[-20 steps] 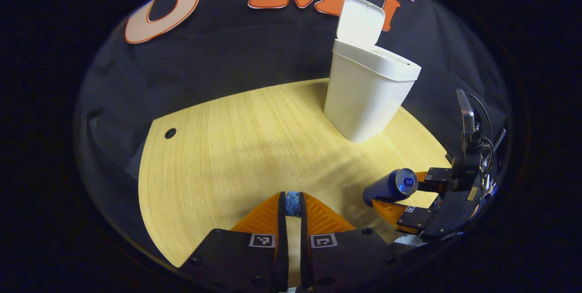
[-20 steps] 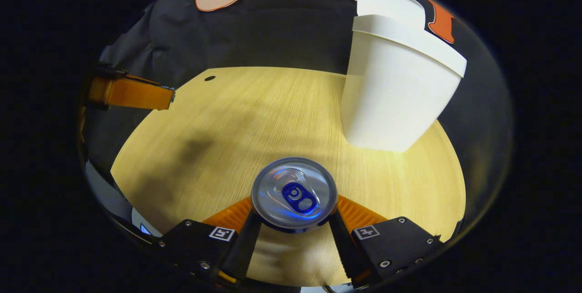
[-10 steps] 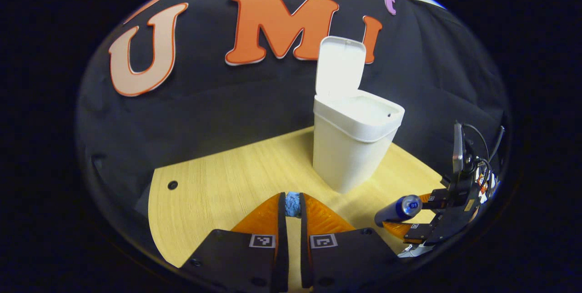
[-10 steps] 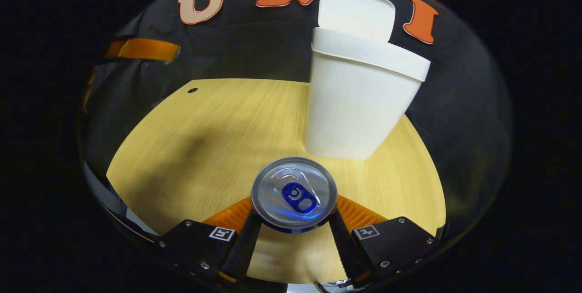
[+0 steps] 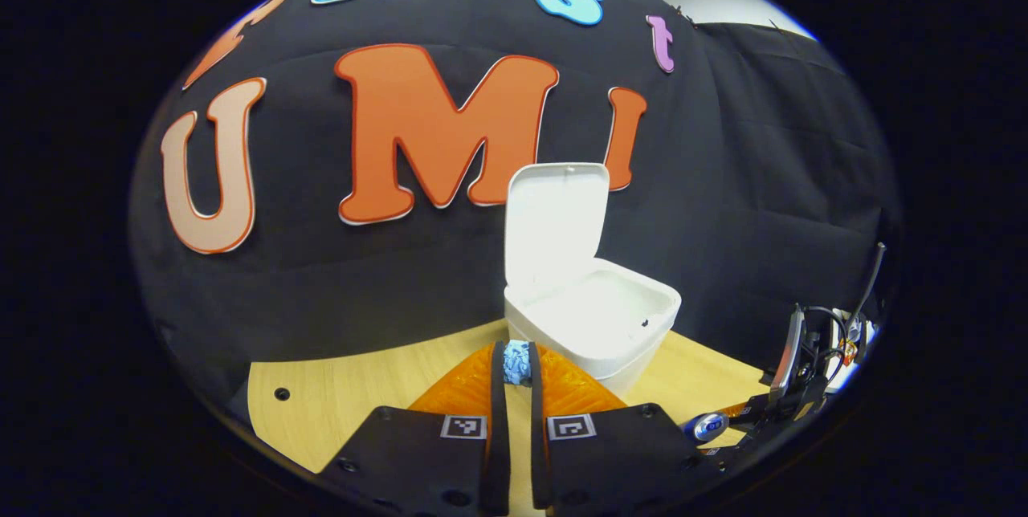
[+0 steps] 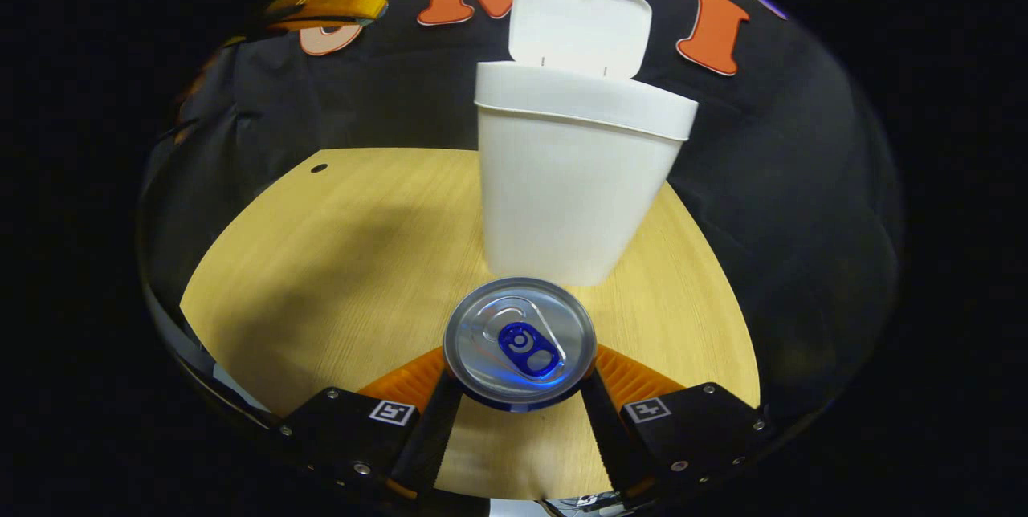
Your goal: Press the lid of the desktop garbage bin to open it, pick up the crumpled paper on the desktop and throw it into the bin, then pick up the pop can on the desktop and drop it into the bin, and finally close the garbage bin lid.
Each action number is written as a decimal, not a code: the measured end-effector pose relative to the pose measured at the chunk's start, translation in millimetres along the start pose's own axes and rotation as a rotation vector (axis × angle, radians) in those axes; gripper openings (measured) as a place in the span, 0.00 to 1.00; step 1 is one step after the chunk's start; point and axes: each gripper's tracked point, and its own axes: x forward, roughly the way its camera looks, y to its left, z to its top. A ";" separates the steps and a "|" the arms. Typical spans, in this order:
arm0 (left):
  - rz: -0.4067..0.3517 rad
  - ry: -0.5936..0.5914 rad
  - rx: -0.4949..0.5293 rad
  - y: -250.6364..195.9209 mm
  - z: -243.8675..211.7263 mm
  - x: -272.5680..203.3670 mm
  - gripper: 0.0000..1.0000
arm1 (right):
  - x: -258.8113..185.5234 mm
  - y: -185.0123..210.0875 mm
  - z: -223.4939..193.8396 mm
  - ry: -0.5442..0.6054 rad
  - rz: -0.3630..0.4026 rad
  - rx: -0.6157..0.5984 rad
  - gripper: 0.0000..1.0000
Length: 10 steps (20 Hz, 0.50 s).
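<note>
The left hand-held gripper (image 5: 516,364), clamped on the paper (image 5: 516,361), hung high, the open bin (image 5: 593,324) just beyond and right of its tips. The right hand-held gripper (image 6: 520,376), clamped on the can (image 6: 520,343), sat lower, near the bench (image 6: 337,260).

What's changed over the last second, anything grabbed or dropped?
The left gripper has risen and closed in on the bin, now looking down into its opening. Nothing grabbed or dropped: it keeps the crumpled paper, the right gripper keeps the can, lid stays up.
</note>
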 end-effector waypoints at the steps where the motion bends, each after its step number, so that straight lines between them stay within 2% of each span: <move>1: -0.016 -0.015 -0.011 -8.5 6.2 6.7 0.14 | -0.5 -4.5 0.9 -0.004 0.000 0.009 0.80; 2: -0.026 -0.032 -0.013 -14.5 10.1 12.5 0.13 | -2.0 -11.0 1.6 -0.009 -0.004 0.016 0.84; 3: -0.034 -0.048 -0.011 -18.1 14.2 17.7 0.13 | -3.1 -16.2 2.3 -0.011 -0.008 0.022 0.80; 5: -0.052 -0.079 -0.006 -23.5 20.5 25.3 0.13 | -5.1 -28.6 3.1 -0.016 -0.021 0.032 0.80; 6: -0.054 -0.099 -0.006 -26.3 24.4 29.5 0.13 | -5.9 -33.0 2.2 -0.017 -0.027 0.039 0.75; 7: -0.057 -0.119 -0.011 -29.1 28.8 34.1 0.13 | -9.1 -37.3 2.6 -0.021 -0.029 0.048 0.80; 10: -0.064 -0.169 -0.012 -36.6 38.2 45.7 0.13 | -16.7 -55.3 1.2 -0.032 -0.043 0.073 0.80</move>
